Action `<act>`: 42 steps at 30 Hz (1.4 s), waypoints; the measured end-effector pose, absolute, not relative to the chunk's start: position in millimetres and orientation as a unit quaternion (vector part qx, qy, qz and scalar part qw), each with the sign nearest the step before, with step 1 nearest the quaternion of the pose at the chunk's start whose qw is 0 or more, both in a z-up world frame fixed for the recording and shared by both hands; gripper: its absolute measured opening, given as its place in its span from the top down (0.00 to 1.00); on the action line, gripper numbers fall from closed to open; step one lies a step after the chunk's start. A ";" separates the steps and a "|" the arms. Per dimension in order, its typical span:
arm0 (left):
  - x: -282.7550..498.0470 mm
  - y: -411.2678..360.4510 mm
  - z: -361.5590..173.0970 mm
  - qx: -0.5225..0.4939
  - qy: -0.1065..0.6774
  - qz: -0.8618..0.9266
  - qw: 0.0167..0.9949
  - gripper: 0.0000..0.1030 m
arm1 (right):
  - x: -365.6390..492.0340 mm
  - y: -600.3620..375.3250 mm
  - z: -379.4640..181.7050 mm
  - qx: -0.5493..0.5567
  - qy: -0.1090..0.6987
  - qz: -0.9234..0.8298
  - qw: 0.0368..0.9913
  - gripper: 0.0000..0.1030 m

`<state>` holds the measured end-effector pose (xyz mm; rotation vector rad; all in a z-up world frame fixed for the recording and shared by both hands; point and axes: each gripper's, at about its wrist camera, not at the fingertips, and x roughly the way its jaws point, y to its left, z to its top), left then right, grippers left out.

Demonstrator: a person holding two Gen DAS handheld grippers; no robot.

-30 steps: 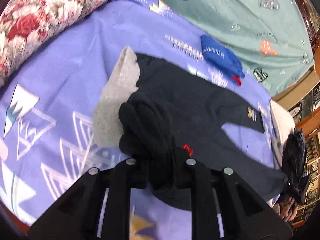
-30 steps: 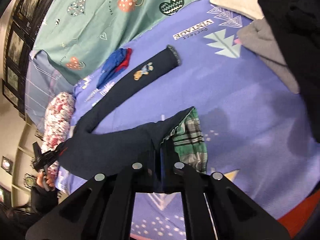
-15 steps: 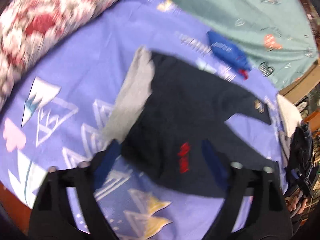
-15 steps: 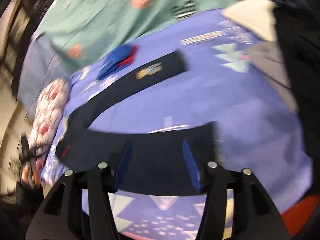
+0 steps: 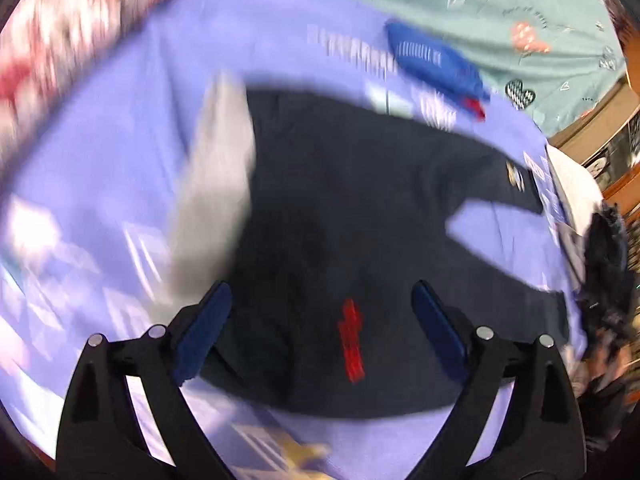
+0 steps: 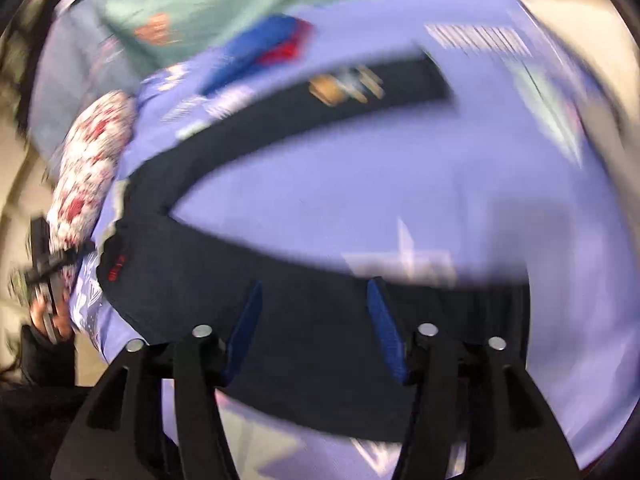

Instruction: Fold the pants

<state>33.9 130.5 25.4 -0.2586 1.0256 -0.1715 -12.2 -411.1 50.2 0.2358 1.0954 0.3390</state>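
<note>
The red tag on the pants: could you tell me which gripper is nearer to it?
Left. The left gripper frames the red tag; the right gripper sits along a leg, jaws opening.

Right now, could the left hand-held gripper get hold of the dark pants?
Probably yes: the left hand-held gripper hangs right over the dark pants, jaws opening, nothing between them but flat cloth.

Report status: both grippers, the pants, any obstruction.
Left gripper and right gripper opening, empty. Navy pants lie spread on purple sheet. Grey garment beside waist.
</note>
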 end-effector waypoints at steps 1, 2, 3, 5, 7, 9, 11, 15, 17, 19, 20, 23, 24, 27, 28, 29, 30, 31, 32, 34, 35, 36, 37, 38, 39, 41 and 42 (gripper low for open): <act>46.2 136.5 36.8 -0.106 0.474 -0.067 0.872 0.05 | 3.5 -394.0 61.5 0.086 0.510 0.173 0.838 0.38; 59.6 142.2 43.9 -0.094 0.463 -0.053 0.880 0.02 | 20.9 -374.9 70.4 0.060 0.504 0.186 0.841 0.37; 74.5 148.0 46.8 -0.083 0.457 -0.044 0.885 0.02 | 46.8 -342.0 77.8 0.025 0.497 0.212 0.841 0.36; 120.9 159.2 33.7 -0.057 0.473 -0.022 0.879 0.02 | 87.1 -297.4 80.0 -0.030 0.490 0.241 0.837 0.34; 153.9 165.7 18.0 -0.045 0.491 -0.028 0.870 0.02 | 136.9 -248.3 69.5 -0.076 0.498 0.271 0.820 0.34; 177.8 175.6 3.2 -0.027 0.497 -0.019 0.867 0.02 | 183.4 -204.4 53.6 -0.120 0.508 0.281 0.805 0.34; 205.1 176.3 -13.9 -0.025 0.513 -0.031 0.857 0.02 | 215.4 -174.8 34.5 -0.156 0.517 0.283 0.793 0.34; 219.1 175.6 -27.3 -0.017 0.519 -0.051 0.853 0.02 | 264.4 -130.8 -6.2 -0.204 0.531 0.307 0.763 0.34; 220.3 170.1 -29.7 -0.003 0.512 -0.059 0.857 0.02 | 275.4 -116.9 -24.1 -0.228 0.536 0.321 0.747 0.35; 220.2 165.0 -29.8 0.010 0.508 -0.065 0.859 0.05 | 277.4 -111.0 -35.8 -0.253 0.535 0.326 0.738 0.36; 221.1 163.2 -31.1 0.010 0.510 -0.074 0.857 0.19 | 277.5 -111.1 -35.5 -0.250 0.527 0.338 0.739 0.43; 216.1 154.6 -25.2 -0.002 0.506 -0.116 0.855 0.64 | 274.1 -110.8 -28.2 -0.251 0.526 0.360 0.728 0.94; 213.9 149.8 -21.5 0.008 0.502 -0.113 0.857 0.73 | 270.6 -111.6 -24.9 -0.255 0.523 0.359 0.729 0.95; 209.1 146.9 -12.7 0.001 0.502 -0.110 0.858 0.83 | 253.9 -117.5 -9.0 -0.259 0.504 0.356 0.743 0.96; 204.7 148.3 -6.7 -0.005 0.499 -0.112 0.859 0.84 | 246.7 -121.5 0.7 -0.255 0.494 0.355 0.751 0.96; 197.7 147.8 -0.6 -0.005 0.493 -0.112 0.862 0.84 | 239.0 -125.7 9.1 -0.250 0.487 0.357 0.757 0.96; 188.6 148.3 5.3 -0.006 0.488 -0.112 0.866 0.84 | 226.0 -132.3 22.2 -0.243 0.475 0.361 0.765 0.96; 180.2 148.9 13.8 -0.009 0.481 -0.115 0.869 0.84 | 211.9 -138.3 34.5 -0.240 0.464 0.363 0.772 0.96; 169.8 149.2 22.5 -0.012 0.473 -0.120 0.873 0.84 | 198.8 -143.9 43.2 -0.240 0.455 0.365 0.776 0.96; 147.2 148.1 37.6 -0.014 0.460 -0.129 0.878 0.84 | 157.6 -155.4 62.9 -0.236 0.432 0.371 0.787 0.96; 132.6 147.8 45.4 -0.015 0.454 -0.136 0.880 0.84 | 127.5 -163.1 71.6 -0.233 0.419 0.380 0.791 0.96; 120.3 145.3 50.0 -0.017 0.451 -0.142 0.881 0.83 | 107.1 -165.3 75.0 -0.228 0.413 0.386 0.793 0.96; 102.8 144.0 53.5 -0.022 0.450 -0.149 0.880 0.80 | 83.5 -167.4 76.4 -0.218 0.409 0.395 0.793 0.96; 87.3 143.4 54.7 -0.032 0.450 -0.154 0.879 0.63 | 61.0 -170.2 75.3 -0.205 0.407 0.404 0.793 0.96; 71.3 143.7 53.5 -0.042 0.454 -0.149 0.878 0.39 | 35.0 -171.2 69.1 -0.193 0.406 0.411 0.793 0.96; 44.0 154.8 50.1 -0.069 0.461 -0.139 0.874 0.16 | 0.2 -168.4 47.6 -0.170 0.412 0.418 0.792 0.96; 28.4 162.6 45.3 -0.109 0.468 -0.147 0.865 0.16 | -17.9 -168.8 31.8 -0.157 0.417 0.418 0.792 0.96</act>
